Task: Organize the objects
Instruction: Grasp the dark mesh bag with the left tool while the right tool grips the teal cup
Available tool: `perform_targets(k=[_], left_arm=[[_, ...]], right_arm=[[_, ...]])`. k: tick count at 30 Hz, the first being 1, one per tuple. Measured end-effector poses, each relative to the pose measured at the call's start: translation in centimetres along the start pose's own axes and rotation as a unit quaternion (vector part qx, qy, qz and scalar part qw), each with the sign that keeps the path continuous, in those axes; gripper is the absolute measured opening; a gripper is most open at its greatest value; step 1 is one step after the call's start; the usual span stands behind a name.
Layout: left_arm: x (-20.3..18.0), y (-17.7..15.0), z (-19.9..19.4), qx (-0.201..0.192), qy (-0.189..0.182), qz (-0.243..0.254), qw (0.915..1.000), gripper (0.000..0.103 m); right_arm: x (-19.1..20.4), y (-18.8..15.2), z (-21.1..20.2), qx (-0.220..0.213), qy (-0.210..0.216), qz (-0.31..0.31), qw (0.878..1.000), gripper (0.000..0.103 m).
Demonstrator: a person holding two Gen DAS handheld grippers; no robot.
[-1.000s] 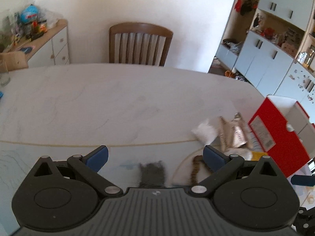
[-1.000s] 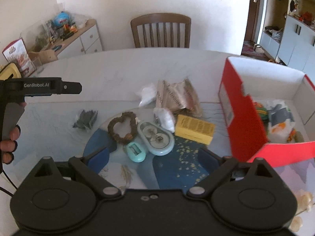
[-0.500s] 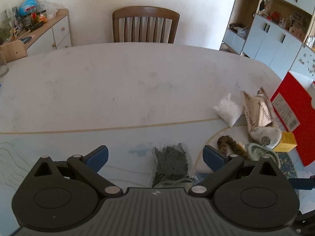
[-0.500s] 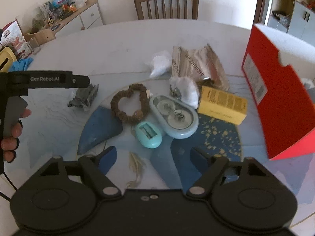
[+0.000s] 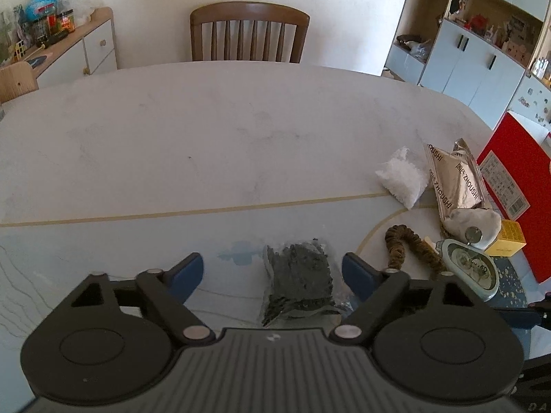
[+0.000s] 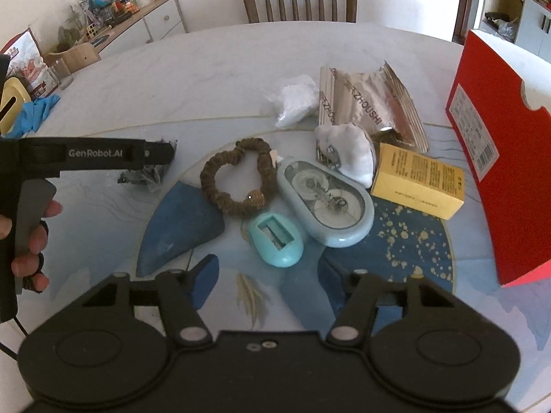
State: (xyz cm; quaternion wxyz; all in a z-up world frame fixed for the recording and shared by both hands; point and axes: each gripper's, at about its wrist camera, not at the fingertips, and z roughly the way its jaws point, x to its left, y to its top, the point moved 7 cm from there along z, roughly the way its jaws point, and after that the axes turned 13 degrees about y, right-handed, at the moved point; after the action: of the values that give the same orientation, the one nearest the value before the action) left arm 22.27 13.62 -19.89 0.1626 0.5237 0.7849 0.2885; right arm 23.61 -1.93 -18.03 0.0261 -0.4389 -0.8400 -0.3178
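A clear bag of dark grey bits (image 5: 296, 278) lies on the table between the fingers of my left gripper (image 5: 272, 272). Its jaws are closing, and the pads stand clear of the bag on both sides. In the right wrist view the same bag (image 6: 144, 175) sits under the left gripper (image 6: 168, 151), held in a person's hand. My right gripper (image 6: 268, 277) hangs low over the table with its jaws closing. A small teal oval thing (image 6: 275, 237) lies just ahead of its fingertips, untouched. The red box (image 6: 496, 137) stands at the right.
Around the teal thing lie a brown scrunchie (image 6: 237, 182), a pale blue oval case (image 6: 327, 203), a yellow carton (image 6: 416, 179), a white pouch (image 6: 347, 151), a silver foil packet (image 6: 365, 103) and a white bag (image 6: 296, 99). Blue gloves (image 6: 34, 113) lie far left; a chair (image 5: 249, 31) stands behind.
Both grippers have sunk toward the table and their jaws have narrowed. The dark bag has come up between the left fingers, and the teal thing now sits closer to the right fingertips.
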Motion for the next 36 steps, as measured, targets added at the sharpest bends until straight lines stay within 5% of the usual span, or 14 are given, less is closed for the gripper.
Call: perform_targets(k=[16, 33, 36], left_arm=[[-0.5, -0.2, -0.1, 0.006, -0.006, 0.008, 0.9999, 0.038], [-1.6, -0.3, -4.0, 0.018, -0.019, 0.012, 0.9996, 0.034], [-2.5, -0.2, -5.5, 0.015, -0.022, 0.017, 0.9995, 0.034]], right_arm=[[0.5, 0.4, 0.4, 0.003, -0.048, -0.004, 0.999, 0.028], [1.1, -0.5, -2.6, -0.017, -0.022, 0.002, 1.000, 0.025], [1.1, -0.4, -4.0, -0.026, -0.015, 0.005, 1.000, 0.012]])
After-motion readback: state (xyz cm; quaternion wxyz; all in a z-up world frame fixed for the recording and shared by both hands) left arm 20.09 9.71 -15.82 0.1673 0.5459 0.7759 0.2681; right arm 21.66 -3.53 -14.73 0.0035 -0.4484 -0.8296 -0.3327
